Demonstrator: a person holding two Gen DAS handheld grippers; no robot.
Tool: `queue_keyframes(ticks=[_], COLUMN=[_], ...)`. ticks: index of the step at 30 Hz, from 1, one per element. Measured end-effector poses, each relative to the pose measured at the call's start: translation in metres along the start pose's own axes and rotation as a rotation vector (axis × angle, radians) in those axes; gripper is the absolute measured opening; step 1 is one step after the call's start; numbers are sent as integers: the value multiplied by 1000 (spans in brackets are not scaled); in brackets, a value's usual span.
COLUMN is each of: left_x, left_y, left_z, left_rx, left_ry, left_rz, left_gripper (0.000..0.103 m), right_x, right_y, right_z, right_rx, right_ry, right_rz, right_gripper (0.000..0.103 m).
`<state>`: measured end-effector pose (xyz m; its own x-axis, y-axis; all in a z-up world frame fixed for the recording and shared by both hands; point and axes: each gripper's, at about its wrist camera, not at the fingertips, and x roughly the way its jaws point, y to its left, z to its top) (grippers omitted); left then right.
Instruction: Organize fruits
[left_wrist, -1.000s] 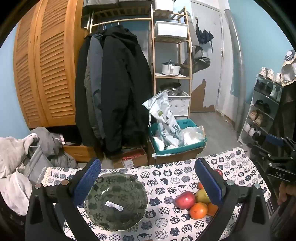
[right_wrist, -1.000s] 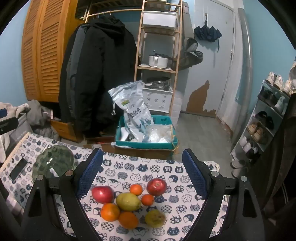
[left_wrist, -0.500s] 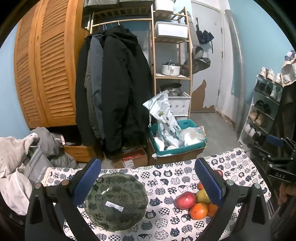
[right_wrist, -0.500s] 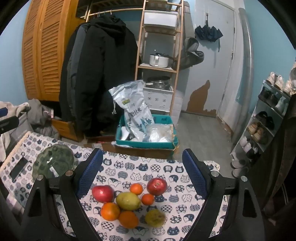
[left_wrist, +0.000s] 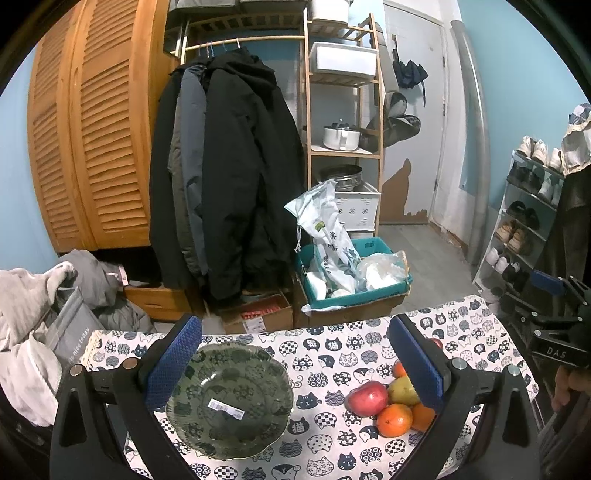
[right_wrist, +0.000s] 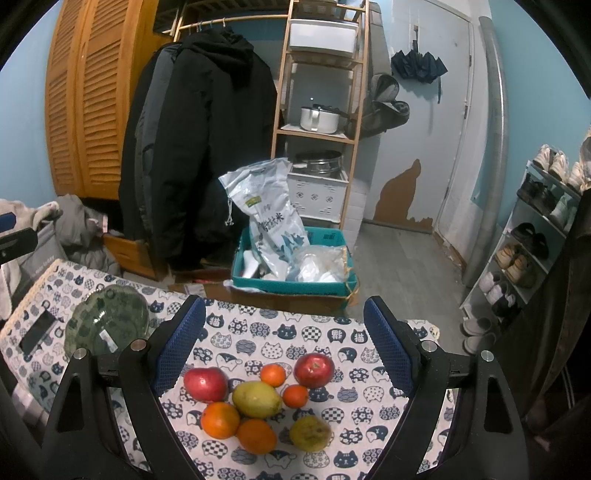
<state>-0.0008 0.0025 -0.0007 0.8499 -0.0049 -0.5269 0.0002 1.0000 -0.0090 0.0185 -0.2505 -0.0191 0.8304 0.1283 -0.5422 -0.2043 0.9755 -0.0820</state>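
Observation:
A dark green glass bowl (left_wrist: 229, 398) sits empty on the cat-print tablecloth (left_wrist: 325, 354), under my open left gripper (left_wrist: 295, 365). It also shows at the left in the right wrist view (right_wrist: 107, 325). A cluster of fruit lies on the cloth below my open right gripper (right_wrist: 284, 347): two red apples (right_wrist: 205, 384) (right_wrist: 314, 370), a yellow-green mango (right_wrist: 257, 399), several oranges (right_wrist: 220, 420) and a brownish pear (right_wrist: 309, 432). The left wrist view shows the cluster at the right, with a red apple (left_wrist: 368, 398) and an orange (left_wrist: 393, 419). Both grippers hold nothing.
A dark phone-like slab (right_wrist: 37, 331) lies on the cloth left of the bowl. Beyond the table's far edge stand a teal crate of bags (right_wrist: 291, 266), hanging coats (right_wrist: 199, 147), a wooden shelf (right_wrist: 317, 110) and a shoe rack (right_wrist: 532, 236). Clothes (left_wrist: 33, 314) pile at the left.

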Motion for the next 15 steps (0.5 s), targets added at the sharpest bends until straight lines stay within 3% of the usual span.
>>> queue_keyframes(ticks=[15], left_x=[1], left_y=[-1], left_z=[1], left_rx=[1], left_ry=[1], left_rz=[2], left_gripper=[102], right_x=[0], right_y=[1], right_z=[0], right_rx=[-1], right_ry=[2], right_rz=[0], right_gripper=[86])
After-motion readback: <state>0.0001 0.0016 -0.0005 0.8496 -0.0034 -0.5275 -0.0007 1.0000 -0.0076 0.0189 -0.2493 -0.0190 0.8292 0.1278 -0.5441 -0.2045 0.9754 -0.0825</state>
